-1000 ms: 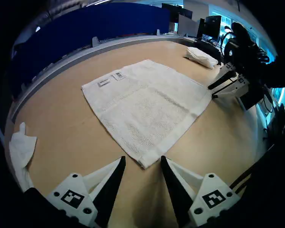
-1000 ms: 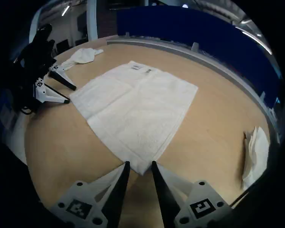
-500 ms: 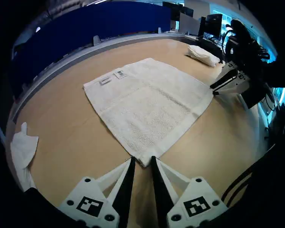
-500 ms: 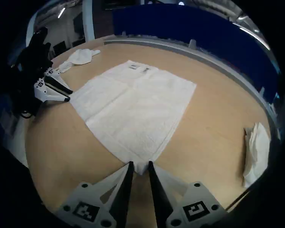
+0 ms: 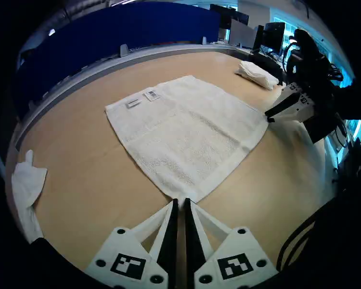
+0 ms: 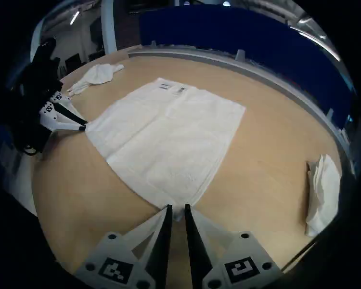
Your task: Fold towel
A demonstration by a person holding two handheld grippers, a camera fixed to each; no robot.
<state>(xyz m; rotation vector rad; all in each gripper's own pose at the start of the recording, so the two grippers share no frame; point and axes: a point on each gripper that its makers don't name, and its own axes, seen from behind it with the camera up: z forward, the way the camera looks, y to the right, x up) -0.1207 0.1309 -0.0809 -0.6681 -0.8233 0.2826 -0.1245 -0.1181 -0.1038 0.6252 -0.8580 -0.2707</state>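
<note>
Left gripper (image 5: pixel 179 204): two black, wedge-shaped fingers (image 5: pixel 170 236) tapering to narrow tips, each seated in a white moulded mount (image 5: pixel 132 236). Each mount carries one square black-and-white fiducial marker (image 5: pixel 126 266) and dark round screw holes (image 5: pixel 100 263) near its edges. Right gripper (image 6: pixel 176 209): same build and markings, black fingers on white mounts. Farther off in the left gripper view, the right gripper's white mounts sit beneath a black housing (image 5: pixel 308 53) trailing black cables (image 5: pixel 333 72).

Left tool (image 5: pixel 179 202): fingers closed on nearest towel (image 5: pixel 187 130) corner. Towel flat on counter (image 5: pixel 84 144) ahead. Right tool (image 5: pixel 268 117): far right, pinching another corner. Crumpled cloth (image 5: pixel 26 183): far left.
</note>
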